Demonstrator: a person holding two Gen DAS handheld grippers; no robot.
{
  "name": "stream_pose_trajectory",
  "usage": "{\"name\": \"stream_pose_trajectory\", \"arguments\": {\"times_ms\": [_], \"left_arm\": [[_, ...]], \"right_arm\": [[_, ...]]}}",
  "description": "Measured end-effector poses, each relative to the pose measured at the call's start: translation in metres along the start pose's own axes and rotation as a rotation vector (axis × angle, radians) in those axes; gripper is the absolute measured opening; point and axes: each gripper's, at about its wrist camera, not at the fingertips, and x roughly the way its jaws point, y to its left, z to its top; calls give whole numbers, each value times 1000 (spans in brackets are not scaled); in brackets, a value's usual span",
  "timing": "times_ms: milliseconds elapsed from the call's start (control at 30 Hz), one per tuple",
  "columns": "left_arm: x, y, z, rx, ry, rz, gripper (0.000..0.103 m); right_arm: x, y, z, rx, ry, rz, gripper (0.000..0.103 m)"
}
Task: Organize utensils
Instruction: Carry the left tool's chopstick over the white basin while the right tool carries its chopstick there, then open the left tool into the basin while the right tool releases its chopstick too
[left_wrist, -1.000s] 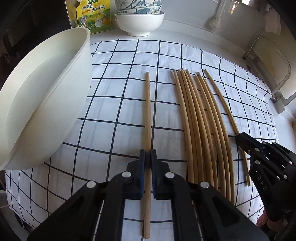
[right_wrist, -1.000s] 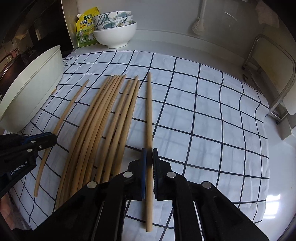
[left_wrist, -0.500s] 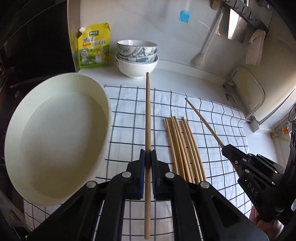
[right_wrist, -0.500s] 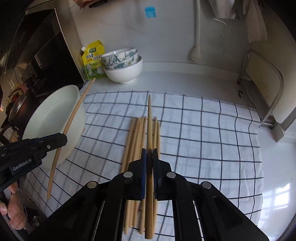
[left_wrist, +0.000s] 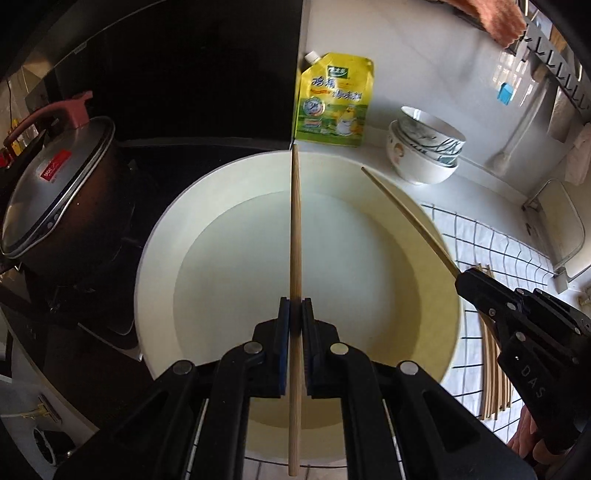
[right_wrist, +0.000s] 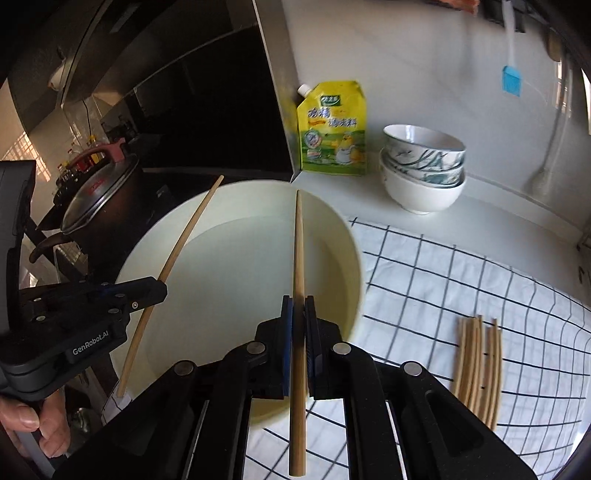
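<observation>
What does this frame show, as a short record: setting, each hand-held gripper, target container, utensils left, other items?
setting: kitchen counter, checked cloth
left hand-held gripper: shut on a wooden chopstick, held over the basin
right hand-held gripper: shut on a second chopstick, also over the basin
target container: large white basin, nothing inside it
utensils left: bundle of chopsticks lying on the cloth
other items: stacked bowls, yellow spouted pouch, lidded pot beside the basin

L tool (left_wrist: 295, 310) clamps chopstick (left_wrist: 295, 229) | over basin (left_wrist: 159, 236)
</observation>
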Motion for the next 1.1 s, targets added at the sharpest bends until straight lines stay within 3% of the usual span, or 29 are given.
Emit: {"name": "stream_pose_trajectory", "arguments": {"times_ms": [233,500,533,567,600,667,867,1100], "left_arm": [[40,20,-2,29,83,-2,7],[57,25,-2,37,113,-24,7],[57,25,0,34,110,-23,8],[56,26,0,29,105,-23,15],[54,27,1,24,101,-21,30],[49,32,2,11,76,-9,53],[31,38,3,-14,33,12,55],[19,26,-8,-9,40,6,59]], "right_arm": [[49,29,-2,26,108,-43,6],[67,38,-5,71,181,-76,6],[65,38,-4,76,177,-81,12],[64,39,-3,81,173,-90,18],[60,39,-2,82,161,-97,27],[52,40,0,78,129,-109,30],[34,36,1,118,114,-120,31],[10,22,-11,131,103,-104,36]]}}
